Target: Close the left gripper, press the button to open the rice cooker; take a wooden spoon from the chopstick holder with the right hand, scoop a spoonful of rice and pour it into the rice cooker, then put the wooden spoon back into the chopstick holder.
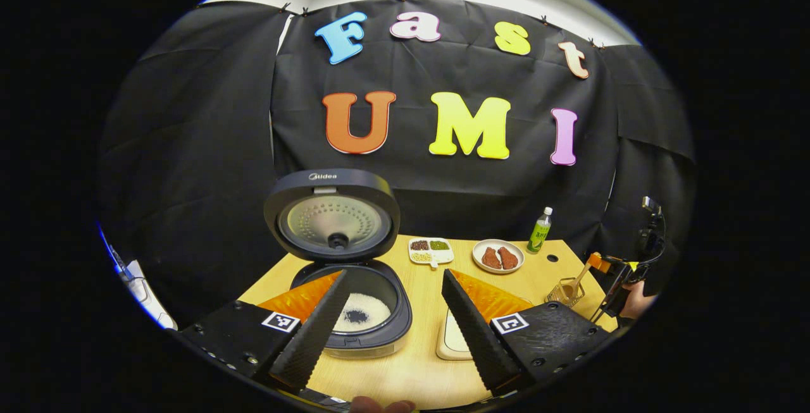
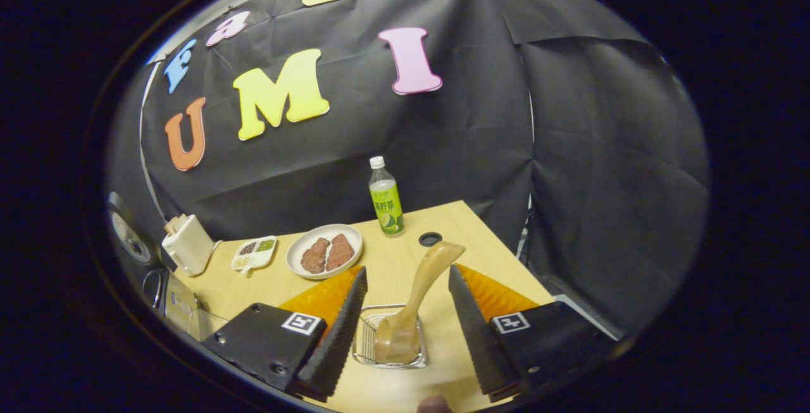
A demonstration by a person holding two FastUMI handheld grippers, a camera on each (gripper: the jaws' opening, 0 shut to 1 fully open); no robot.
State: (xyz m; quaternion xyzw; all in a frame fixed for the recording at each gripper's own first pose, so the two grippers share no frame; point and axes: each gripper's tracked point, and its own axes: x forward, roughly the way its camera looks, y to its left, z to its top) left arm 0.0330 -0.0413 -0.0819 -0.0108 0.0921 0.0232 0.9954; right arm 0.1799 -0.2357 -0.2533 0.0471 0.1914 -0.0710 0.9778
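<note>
Rice cooker (image 1: 345, 286) stands at the near left of the table (image 1: 417, 362), lid swung up and back, so the button press looks done. Inner pot shows white rice (image 1: 367, 308) with a small dark patch in it. Left gripper (image 1: 395, 321) hangs above the near edge with its jaws spread wide and nothing between them, held back from the cooker, likely to leave the pot mouth free. Right gripper (image 2: 405, 331), in the right gripper view, is also released, jaws wide, straddling the chopstick holder (image 2: 389, 343), a wire basket at the near right of the table. Wooden spoon (image 2: 414, 302) sits bowl-down in that basket, handle leaning up and away between the two fingers, touched by neither. Cannot tell whether the spoon awaits pickup or has been returned; the filled pot and the slack grip suggest the latter. Farther back: a plate of meat (image 2: 324, 252), a small divided dish (image 2: 253, 252) of grains, a green bottle (image 2: 386, 201) by the wall. In the left gripper view the holder (image 1: 565, 291) shows far right, the other gripper (image 1: 617, 274) just beside it.
</note>
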